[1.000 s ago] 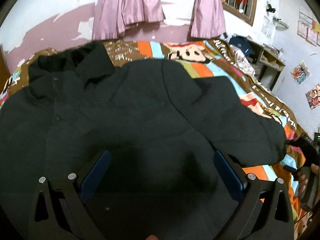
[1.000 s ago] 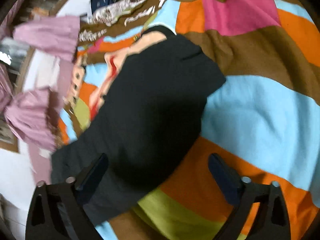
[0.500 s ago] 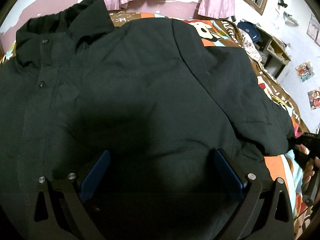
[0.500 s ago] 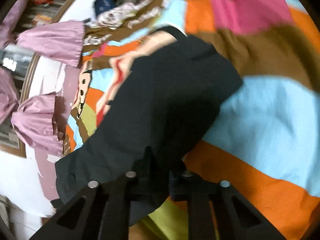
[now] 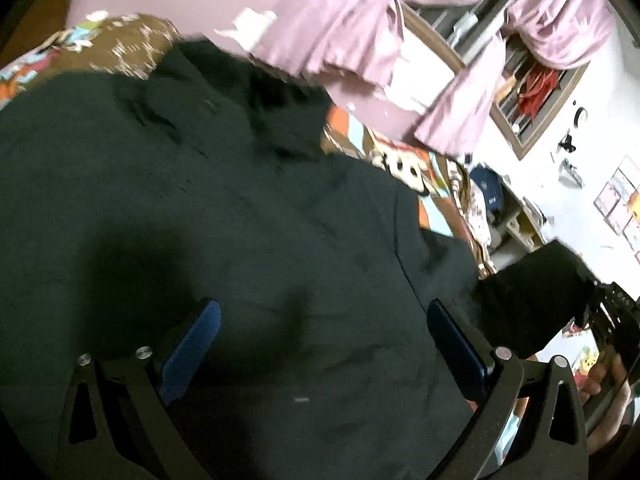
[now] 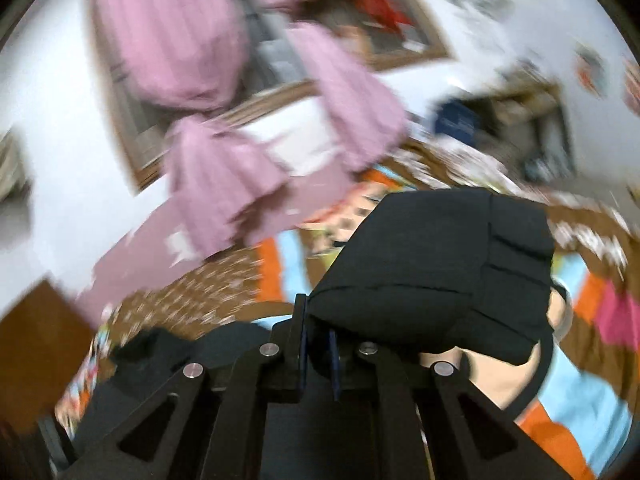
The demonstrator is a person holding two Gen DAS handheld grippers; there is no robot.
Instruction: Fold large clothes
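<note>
A large black jacket (image 5: 240,240) lies spread on a bed with a colourful patterned blanket (image 5: 404,168). My left gripper (image 5: 324,332) hovers open just above the jacket's body, its blue pads wide apart with nothing pinched. My right gripper (image 6: 318,344) is shut on the jacket's sleeve (image 6: 440,264), whose cuff end is lifted off the bed. In the left wrist view that raised sleeve (image 5: 532,296) shows at the right, with the right gripper and a hand (image 5: 600,376) behind it.
Pink curtains (image 6: 224,152) hang on a framed window (image 6: 404,48) behind the bed. A cluttered shelf (image 5: 516,224) with a blue bag (image 5: 490,192) stands at the bed's far right. A brown wooden panel (image 6: 36,340) sits at the left.
My right gripper closed on the sleeve, then rose and rolled, lifting the sleeve end off the blanket. My left gripper stayed open and slid across the jacket, rolling a little.
</note>
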